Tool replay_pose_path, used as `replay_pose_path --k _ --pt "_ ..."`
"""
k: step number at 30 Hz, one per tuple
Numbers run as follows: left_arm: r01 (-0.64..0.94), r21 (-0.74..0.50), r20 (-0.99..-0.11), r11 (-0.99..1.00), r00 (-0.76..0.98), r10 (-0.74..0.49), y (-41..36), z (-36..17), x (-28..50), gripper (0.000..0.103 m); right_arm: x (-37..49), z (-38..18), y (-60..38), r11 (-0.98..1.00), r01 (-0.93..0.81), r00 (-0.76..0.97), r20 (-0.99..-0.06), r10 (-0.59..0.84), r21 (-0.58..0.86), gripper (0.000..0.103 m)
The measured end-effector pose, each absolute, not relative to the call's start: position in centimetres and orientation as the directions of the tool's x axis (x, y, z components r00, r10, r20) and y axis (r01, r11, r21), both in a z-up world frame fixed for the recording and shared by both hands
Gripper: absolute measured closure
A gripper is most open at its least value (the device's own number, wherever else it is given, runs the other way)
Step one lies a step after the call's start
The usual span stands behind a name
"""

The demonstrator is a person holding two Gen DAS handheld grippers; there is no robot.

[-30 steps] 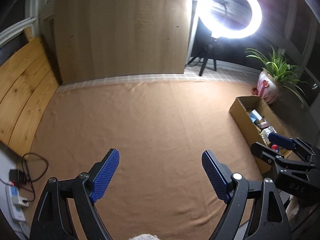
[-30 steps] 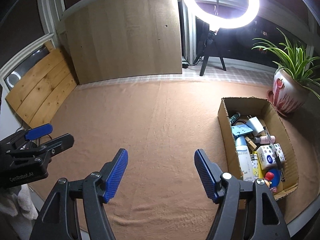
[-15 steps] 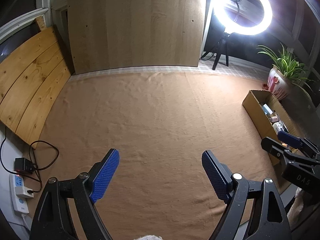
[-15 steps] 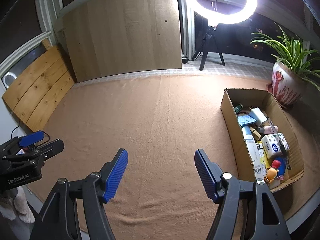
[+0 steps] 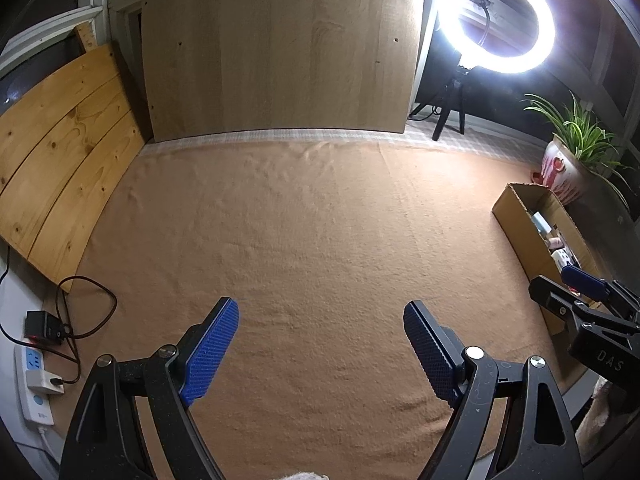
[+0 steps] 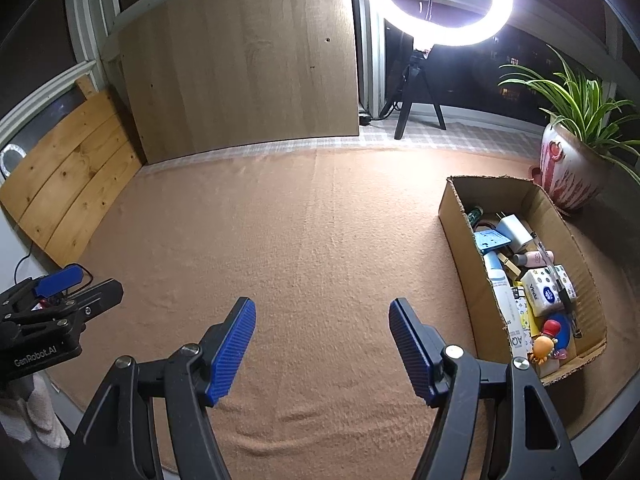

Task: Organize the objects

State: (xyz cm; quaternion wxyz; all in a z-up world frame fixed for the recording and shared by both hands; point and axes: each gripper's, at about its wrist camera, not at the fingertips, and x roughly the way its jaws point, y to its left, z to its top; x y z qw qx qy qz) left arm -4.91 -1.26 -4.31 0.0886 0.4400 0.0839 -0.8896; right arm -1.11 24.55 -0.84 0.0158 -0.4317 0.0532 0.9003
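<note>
Two grippers [image 5: 320,344] [image 6: 322,344] agape, cardboard box [image 6: 464,240] seemingly full

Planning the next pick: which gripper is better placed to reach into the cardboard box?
Right. The right gripper hangs open beside the cardboard box; the left gripper is farther away across the cloth.

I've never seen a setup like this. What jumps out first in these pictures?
The glowing ring light on its tripod at the back outshines everything else. Next comes the cardboard box at the right of the tan cloth, packed with small odds and ends, with a potted plant just behind it. In front, both the left gripper and the right gripper hover with blue-padded jaws open and empty.
</note>
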Motion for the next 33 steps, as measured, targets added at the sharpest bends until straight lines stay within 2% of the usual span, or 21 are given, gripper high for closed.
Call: replay_pose_path --k 33 --pt "0.244 -0.069 -0.810 -0.967 -0.580 -0.089 -2.1 -5.3 -6.0 0.016 -1.9 -1.8 24.6 -0.993 -0.084 -0.602 -0.798 -0.019 0.088 0.037"
